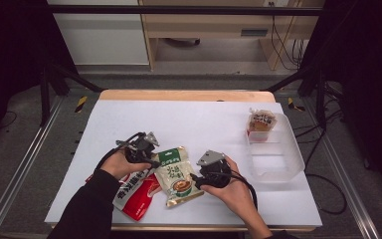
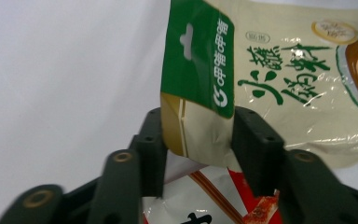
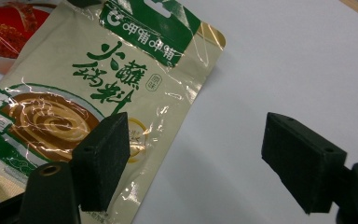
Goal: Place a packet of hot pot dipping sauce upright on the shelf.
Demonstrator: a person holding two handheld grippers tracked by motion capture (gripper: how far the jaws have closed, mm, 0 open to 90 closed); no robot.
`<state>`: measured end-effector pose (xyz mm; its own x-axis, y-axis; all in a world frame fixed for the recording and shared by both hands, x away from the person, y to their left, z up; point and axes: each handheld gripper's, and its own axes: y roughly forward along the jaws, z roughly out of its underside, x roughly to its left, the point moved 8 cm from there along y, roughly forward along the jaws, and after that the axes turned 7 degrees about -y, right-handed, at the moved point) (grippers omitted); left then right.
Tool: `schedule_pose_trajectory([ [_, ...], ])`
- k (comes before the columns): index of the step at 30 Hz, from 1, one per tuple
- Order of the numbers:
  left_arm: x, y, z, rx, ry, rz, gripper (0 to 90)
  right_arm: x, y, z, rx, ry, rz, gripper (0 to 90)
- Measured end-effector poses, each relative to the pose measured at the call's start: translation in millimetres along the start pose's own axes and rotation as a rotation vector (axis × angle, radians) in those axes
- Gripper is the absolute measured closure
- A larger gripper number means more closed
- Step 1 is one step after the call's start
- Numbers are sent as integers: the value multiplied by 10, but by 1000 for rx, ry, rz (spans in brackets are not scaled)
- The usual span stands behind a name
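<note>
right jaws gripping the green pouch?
No. The right gripper stands open, one jaw over the green pouch and the other over bare table.

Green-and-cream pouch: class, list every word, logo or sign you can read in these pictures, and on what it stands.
"甲箱甲箱", beside a round white logo: green header band of the green-and-cream pouch.
"火蘸蘸料": large green characters below it.
Small framed stamp beside them: unreadable.
Red pouch: white characters, too small.
Packet in the clear tray: blurred.

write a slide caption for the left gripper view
Left gripper pinching the green-topped corner of the beige sauce pouch above a red packet.
</note>
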<state>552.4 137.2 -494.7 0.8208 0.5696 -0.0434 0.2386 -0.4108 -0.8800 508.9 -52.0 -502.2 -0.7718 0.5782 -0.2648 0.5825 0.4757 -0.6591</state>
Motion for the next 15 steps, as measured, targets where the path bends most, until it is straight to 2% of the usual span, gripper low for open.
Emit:
schedule_pose_trajectory([
  [3, -38, -16, -26, -4, 2, 23, 734, -7, -11, -3, -1, 9, 2, 242],
  [8, -103, -49, -58, 8, 12, 53, 879, -22, -19, -9, 2, 0, 0, 239],
  [15, -223, -237, -174, -16, 81, 52, 900, -62, -79, -123, 3, -47, -24, 225],
])
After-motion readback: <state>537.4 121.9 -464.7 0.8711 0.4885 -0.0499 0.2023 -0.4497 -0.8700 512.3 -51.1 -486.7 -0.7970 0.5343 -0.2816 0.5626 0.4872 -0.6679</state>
